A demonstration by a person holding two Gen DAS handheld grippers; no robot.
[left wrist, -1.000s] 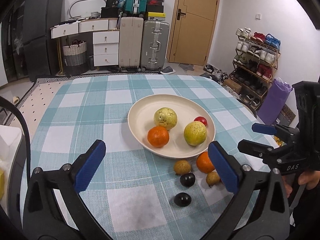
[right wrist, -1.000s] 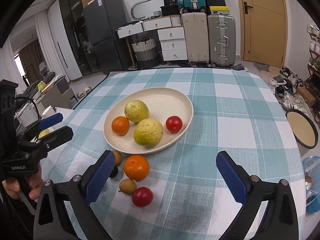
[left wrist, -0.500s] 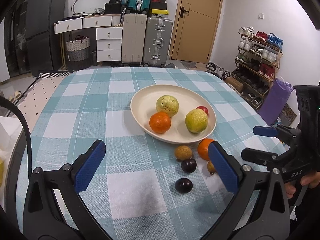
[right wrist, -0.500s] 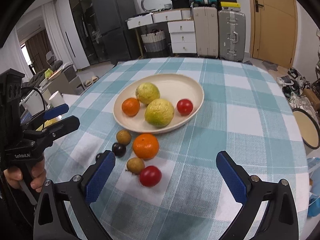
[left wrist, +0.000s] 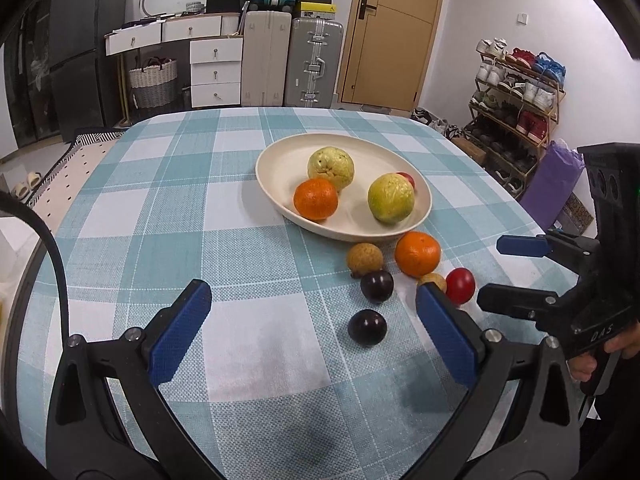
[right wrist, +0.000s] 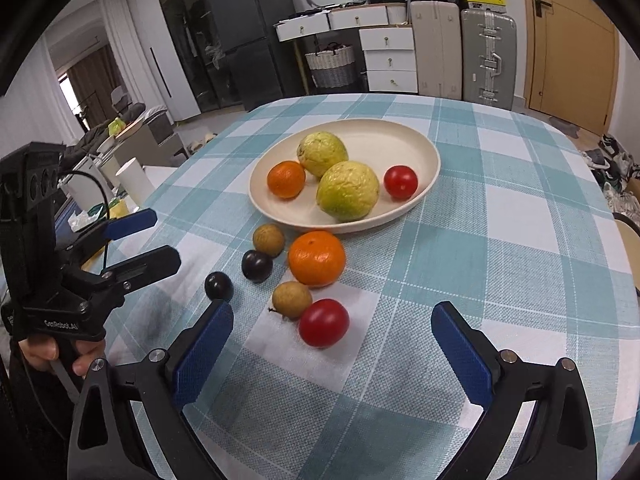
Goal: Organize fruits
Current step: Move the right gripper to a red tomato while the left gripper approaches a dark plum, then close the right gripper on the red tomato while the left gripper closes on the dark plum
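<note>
Left gripper (left wrist: 312,330), right gripper (right wrist: 332,350): both spread wide, empty. Nearest on cloth: tomato (right wrist: 323,323), soft, smooth, rolls; pinch gently across its middle. Behind: orange (right wrist: 316,258), firmer. Farthest: plate (right wrist: 424,144) holding four fruits.

The left hand-held gripper (left wrist: 312,328) hangs over the checked worktop (left wrist: 160,216) with its blue pads wide apart and nothing between them. The cream plate (left wrist: 280,164) holds 2 green guavas (left wrist: 331,168), 1 orange (left wrist: 315,199) and a red fruit (left wrist: 407,178) mostly hidden behind. Just beside the plate lie another orange (left wrist: 417,253), 2 dark plums (left wrist: 367,327), 2 brown longans (left wrist: 364,258) and a red tomato (left wrist: 461,285), with the right hand-held gripper (left wrist: 504,272) open near them.
</note>
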